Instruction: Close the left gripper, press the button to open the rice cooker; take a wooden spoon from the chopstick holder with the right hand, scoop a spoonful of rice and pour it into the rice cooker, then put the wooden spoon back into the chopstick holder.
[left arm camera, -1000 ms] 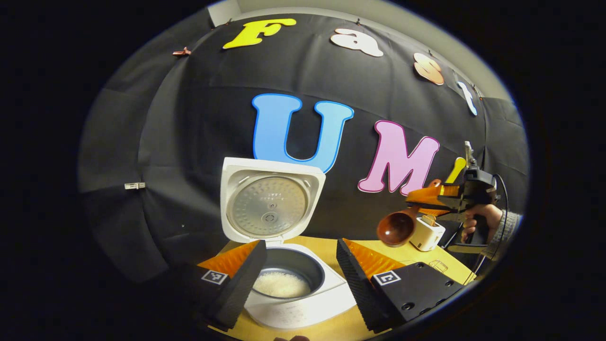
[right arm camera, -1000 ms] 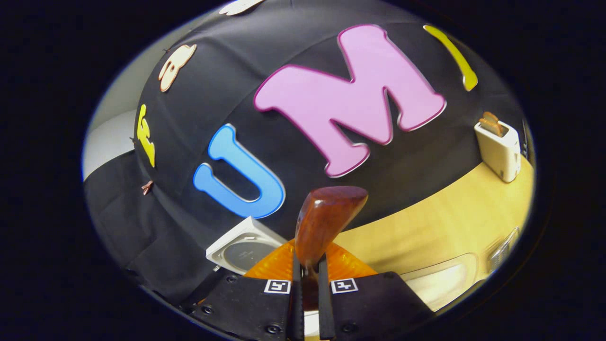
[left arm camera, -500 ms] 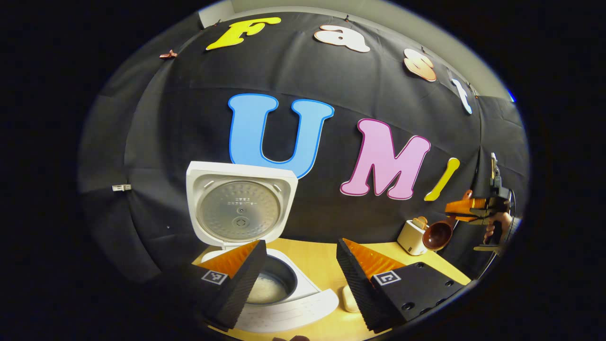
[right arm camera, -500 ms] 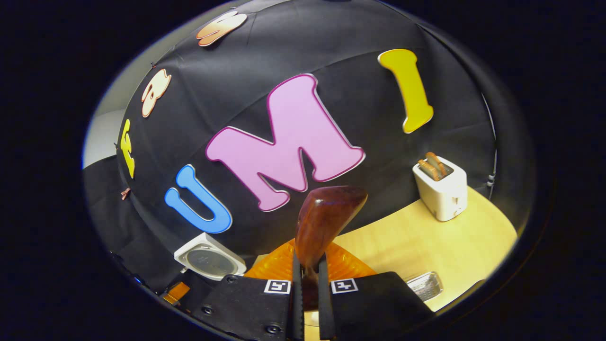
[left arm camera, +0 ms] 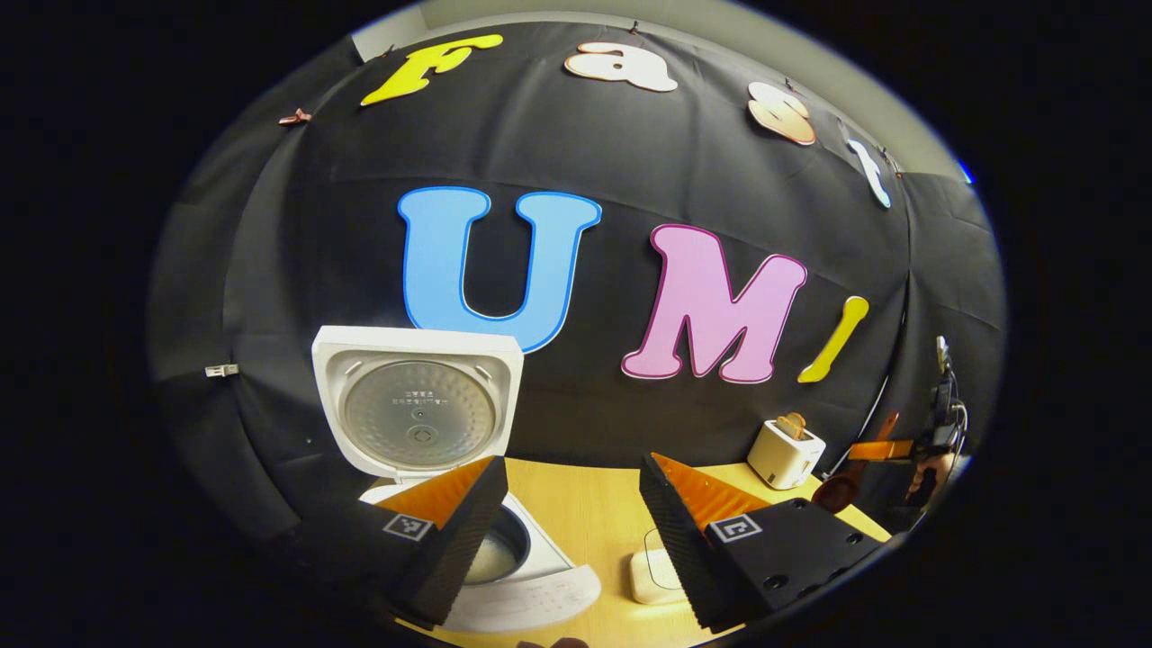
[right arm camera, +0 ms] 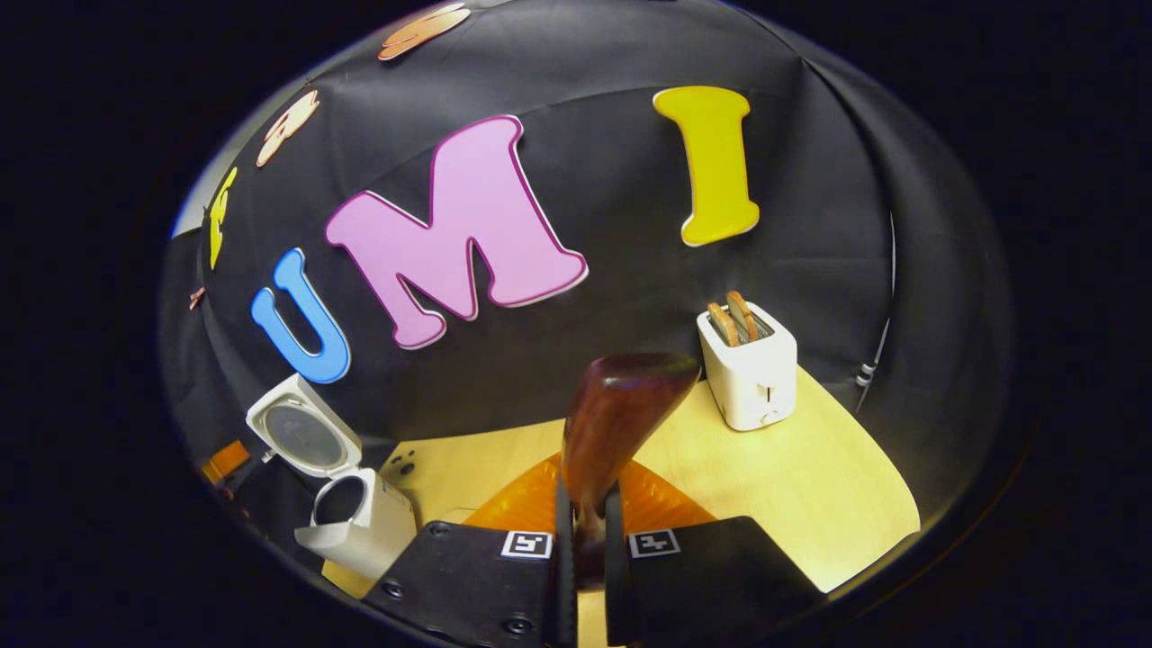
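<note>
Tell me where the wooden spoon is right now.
In the right gripper view, the wooden spoon sits clamped in the right gripper, left of the toaster.

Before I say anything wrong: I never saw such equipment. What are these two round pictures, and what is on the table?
A person holds one pair of tongs in each hand, and a wide-angle camera rides on each. The left gripper view looks along the left tongs, which are open and hold nothing. The right gripper view looks along the right tongs, shut on a wooden spoon. On the wooden table stand a white rice cooker with its lid up and rice inside, and a white toaster with two slices in it. A small white object lies near the left tongs; I cannot tell what it is.
</note>
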Demonstrator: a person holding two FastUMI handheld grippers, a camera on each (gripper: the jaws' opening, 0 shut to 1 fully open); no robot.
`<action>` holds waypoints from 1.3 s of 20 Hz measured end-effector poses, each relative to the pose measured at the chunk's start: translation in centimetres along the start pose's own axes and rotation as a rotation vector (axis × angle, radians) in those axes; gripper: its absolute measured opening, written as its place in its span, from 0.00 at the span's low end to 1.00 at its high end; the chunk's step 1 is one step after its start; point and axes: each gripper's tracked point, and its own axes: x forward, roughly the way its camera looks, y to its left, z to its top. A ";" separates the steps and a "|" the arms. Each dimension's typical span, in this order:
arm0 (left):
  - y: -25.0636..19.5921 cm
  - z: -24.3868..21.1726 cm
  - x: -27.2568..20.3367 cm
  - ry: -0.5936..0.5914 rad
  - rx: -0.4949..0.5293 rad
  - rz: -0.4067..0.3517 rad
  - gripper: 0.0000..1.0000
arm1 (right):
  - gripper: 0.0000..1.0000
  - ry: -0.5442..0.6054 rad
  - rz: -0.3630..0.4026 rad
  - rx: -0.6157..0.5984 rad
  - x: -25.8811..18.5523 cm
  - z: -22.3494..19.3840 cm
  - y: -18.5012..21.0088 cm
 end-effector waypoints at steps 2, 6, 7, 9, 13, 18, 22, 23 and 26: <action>-0.2 0.1 -0.2 0.008 0.005 0.014 0.95 | 0.16 0.023 -0.014 -0.005 0.8 -1.5 -1.5; -0.3 0.2 -0.7 0.022 0.035 0.046 0.95 | 0.16 0.085 -0.020 -0.010 2.6 -4.9 -3.3; -0.3 0.2 -0.8 0.027 0.040 0.055 0.95 | 0.17 0.098 -0.023 -0.014 3.0 -5.9 -3.7; -0.4 0.0 -1.0 0.039 0.047 0.071 0.96 | 0.16 0.115 -0.033 -0.032 3.9 -7.0 -4.6; -0.6 -0.2 -1.0 0.054 0.037 0.094 0.95 | 0.16 0.164 -0.025 -0.037 5.1 -9.6 -5.2; -0.7 -0.1 -1.1 0.057 0.054 0.111 0.95 | 0.16 0.214 -0.029 -0.056 6.7 -11.6 -6.0; -0.5 -0.1 -1.1 0.059 0.048 0.119 0.95 | 0.19 0.215 -0.053 -0.031 7.2 -12.1 -6.7; -0.3 0.0 -1.0 0.058 0.048 0.120 0.95 | 0.19 0.208 -0.067 -0.023 7.1 -11.9 -7.1; -0.3 0.0 -0.8 0.057 0.047 0.113 0.95 | 0.41 0.203 -0.121 -0.029 6.8 -11.6 -8.7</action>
